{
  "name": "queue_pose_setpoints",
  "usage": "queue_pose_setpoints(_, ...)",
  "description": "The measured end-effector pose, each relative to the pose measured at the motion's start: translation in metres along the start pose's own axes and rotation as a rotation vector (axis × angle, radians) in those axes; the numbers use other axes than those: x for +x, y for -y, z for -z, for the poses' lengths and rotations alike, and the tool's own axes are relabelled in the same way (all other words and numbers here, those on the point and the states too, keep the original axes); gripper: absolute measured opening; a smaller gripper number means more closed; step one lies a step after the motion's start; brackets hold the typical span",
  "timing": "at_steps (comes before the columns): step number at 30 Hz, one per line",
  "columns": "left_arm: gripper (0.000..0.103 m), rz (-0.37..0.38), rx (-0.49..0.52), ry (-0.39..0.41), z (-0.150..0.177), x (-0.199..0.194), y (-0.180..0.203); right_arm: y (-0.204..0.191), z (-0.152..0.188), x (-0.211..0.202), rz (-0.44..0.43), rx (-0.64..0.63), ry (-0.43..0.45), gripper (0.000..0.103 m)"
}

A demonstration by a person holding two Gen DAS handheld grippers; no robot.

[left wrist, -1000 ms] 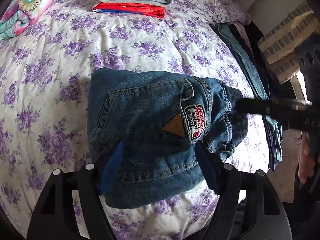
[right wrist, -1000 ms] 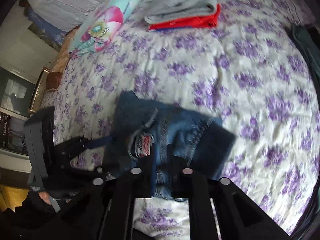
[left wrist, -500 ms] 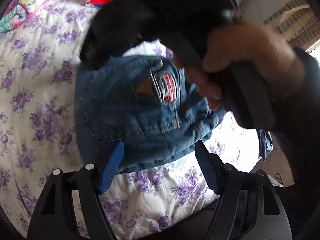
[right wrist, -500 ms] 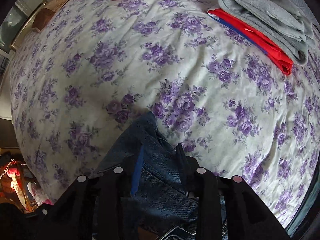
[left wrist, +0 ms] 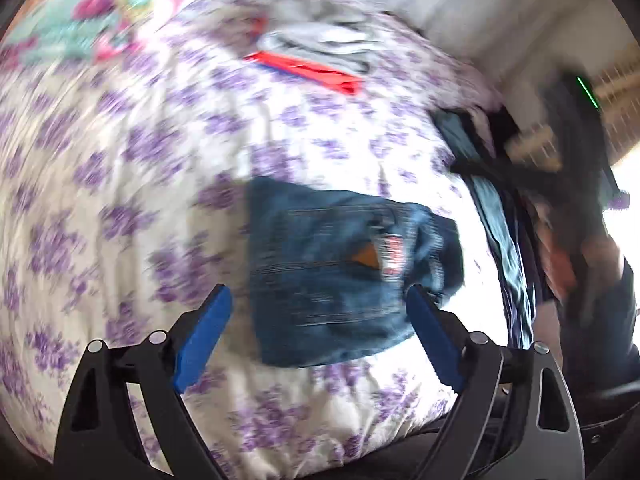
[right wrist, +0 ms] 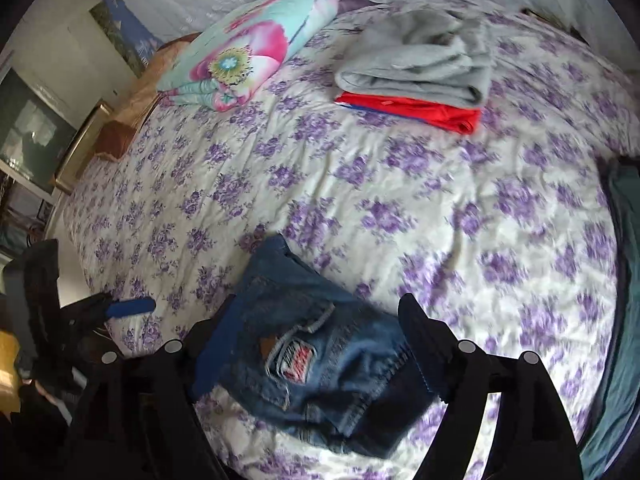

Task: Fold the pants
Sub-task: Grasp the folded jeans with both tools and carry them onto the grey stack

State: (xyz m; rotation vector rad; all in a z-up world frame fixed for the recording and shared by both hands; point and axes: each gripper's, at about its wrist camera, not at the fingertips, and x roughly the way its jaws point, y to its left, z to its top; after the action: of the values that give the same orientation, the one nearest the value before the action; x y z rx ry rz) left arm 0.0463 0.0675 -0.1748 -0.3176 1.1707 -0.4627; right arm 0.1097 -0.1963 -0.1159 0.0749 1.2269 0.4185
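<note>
The folded blue denim pants (left wrist: 332,272) lie as a compact bundle on the purple-flowered bedspread (left wrist: 140,168), patch pocket up. They also show in the right wrist view (right wrist: 320,364). My left gripper (left wrist: 316,332) is open and empty, its blue pads held just short of the bundle's near edge. My right gripper (right wrist: 312,344) is open and empty, its fingers spread above either side of the pants. The left wrist view is blurred by motion. One blue pad of the left gripper shows at the left in the right wrist view (right wrist: 132,307).
A folded grey garment (right wrist: 420,68) sits on a folded red one (right wrist: 420,110) at the far side of the bed. A flowered pillow (right wrist: 244,48) lies at the back left. Dark and teal clothes (left wrist: 492,216) hang along the bed's right edge (right wrist: 624,280).
My right gripper has opened, let go of the pants and pulled back; the bundle now rests on the bed. My left gripper has drawn back from the pants, staying open.
</note>
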Motion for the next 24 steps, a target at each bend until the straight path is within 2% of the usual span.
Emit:
queue_pose_setpoints(2,0.086,0.008,-0.064,-0.044,-0.001,0.012,-0.018,0.028,0.033,-0.007,-0.014,0.108,0.003,0.081)
queue_pose_setpoints(7,0.086,0.100,-0.176,-0.181,0.013,0.062,-0.037,0.080,0.117,-0.008,-0.040,0.393,0.023,0.081)
queue_pose_setpoints(11,0.086,0.194,-0.223,-0.296,0.017,0.104,-0.039,0.092,0.149,-0.004,-0.045,0.498,0.014,0.081)
queue_pose_setpoints(14,0.087,0.273,-0.254,-0.356,0.012,0.128,-0.040,0.095,0.157,-0.009,-0.049,0.515,0.027,0.081)
queue_pose_setpoints(16,0.088,0.304,-0.277,-0.366,0.009,0.135,-0.042,0.094,0.158,-0.006,-0.069,0.522,0.029,0.081)
queue_pose_setpoints(21,0.087,0.268,-0.234,-0.334,0.011,0.126,-0.032,0.089,0.152,0.021,-0.152,0.540,-0.015,0.081)
queue_pose_setpoints(24,0.087,0.266,-0.241,-0.329,0.011,0.124,-0.033,0.085,0.131,0.041,-0.189,0.531,-0.030,0.081)
